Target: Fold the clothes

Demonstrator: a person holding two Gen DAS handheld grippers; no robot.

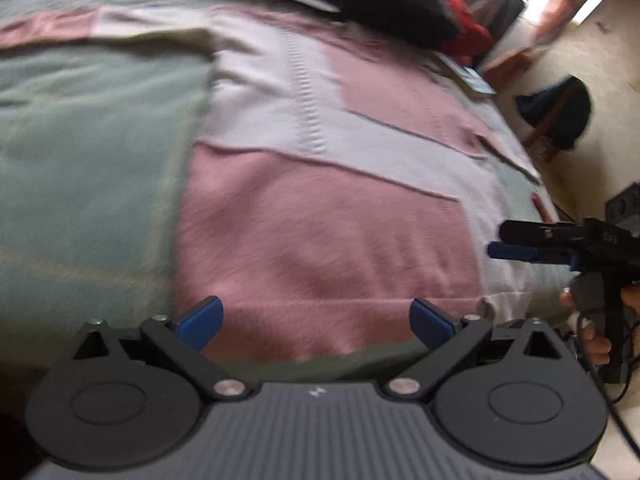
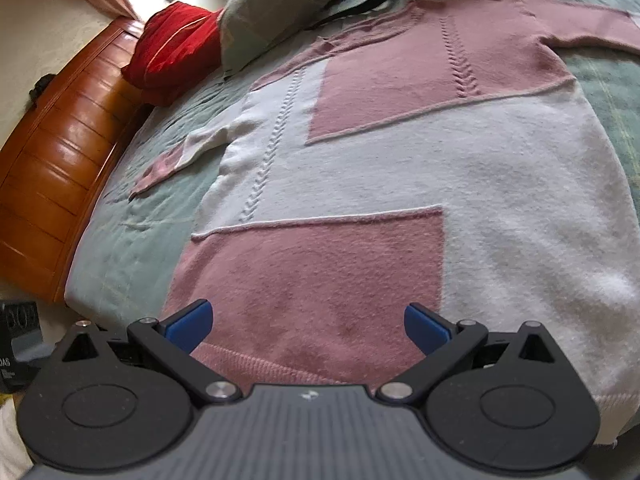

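Observation:
A pink and white knitted sweater [image 1: 320, 208] lies spread flat on a green bedspread [image 1: 88, 140], its hem toward me. My left gripper [image 1: 316, 320] hovers open above the pink hem, nothing between its blue fingers. In the right wrist view the same sweater [image 2: 400, 168] fills the frame, one sleeve [image 2: 176, 160] stretched left, the other sleeve [image 2: 580, 24] reaching the top right. My right gripper [image 2: 308, 324] is open over the pink hem panel. From the left wrist view, the right gripper [image 1: 520, 242] shows side-on at the sweater's right edge, held by a hand [image 1: 596, 332].
A red cushion [image 2: 176, 48] and a grey-green pillow [image 2: 276, 4] lie at the head of the bed by a wooden headboard [image 2: 60, 148]. Dark and red clothes [image 1: 404, 4] are piled at the far side. A dark bag on a chair [image 1: 560, 112] stands on the floor.

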